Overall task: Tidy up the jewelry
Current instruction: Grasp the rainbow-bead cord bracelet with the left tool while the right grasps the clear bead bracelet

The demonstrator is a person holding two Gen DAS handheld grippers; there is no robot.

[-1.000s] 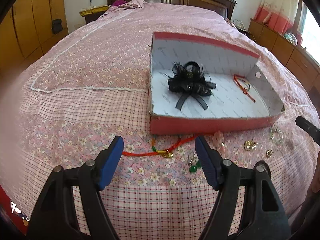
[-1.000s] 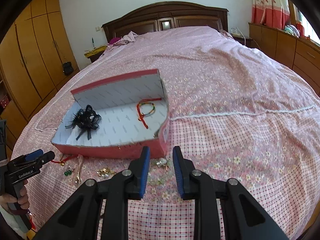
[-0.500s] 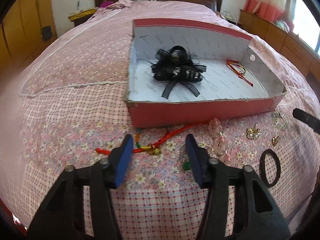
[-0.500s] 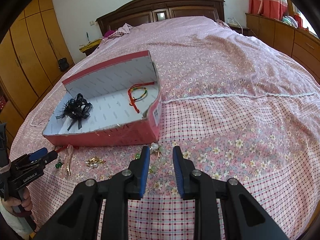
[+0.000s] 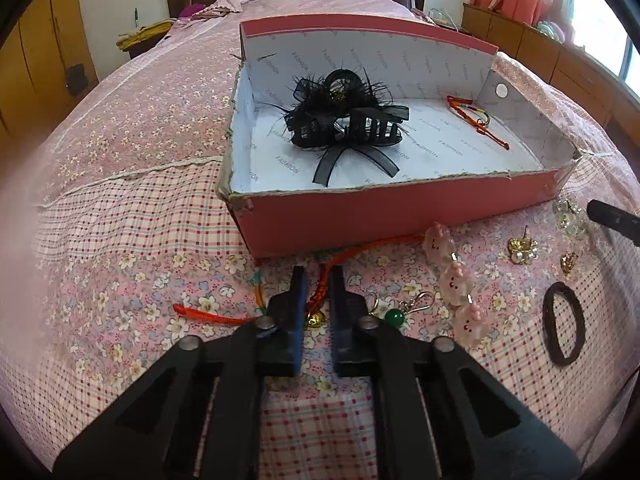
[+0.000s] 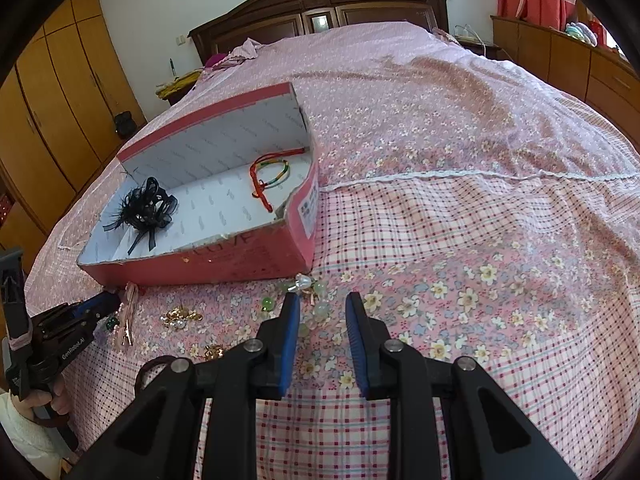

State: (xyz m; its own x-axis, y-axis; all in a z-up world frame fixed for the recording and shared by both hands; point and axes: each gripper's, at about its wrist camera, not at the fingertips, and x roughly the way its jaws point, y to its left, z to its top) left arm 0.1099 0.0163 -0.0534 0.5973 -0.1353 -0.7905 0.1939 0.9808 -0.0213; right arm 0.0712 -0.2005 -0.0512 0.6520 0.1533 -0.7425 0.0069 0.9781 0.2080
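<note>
Pinching the red string bracelet (image 5: 344, 258) between its blue fingers (image 5: 298, 312), the left gripper (image 5: 318, 280) sits low on the bed (image 5: 120, 240), likely so it can lift it into the pink box (image 5: 400, 212) at 12 o'clock. The right gripper (image 6: 322, 312) waits with fingers apart over green beads (image 6: 266, 302) at 11 o'clock
</note>
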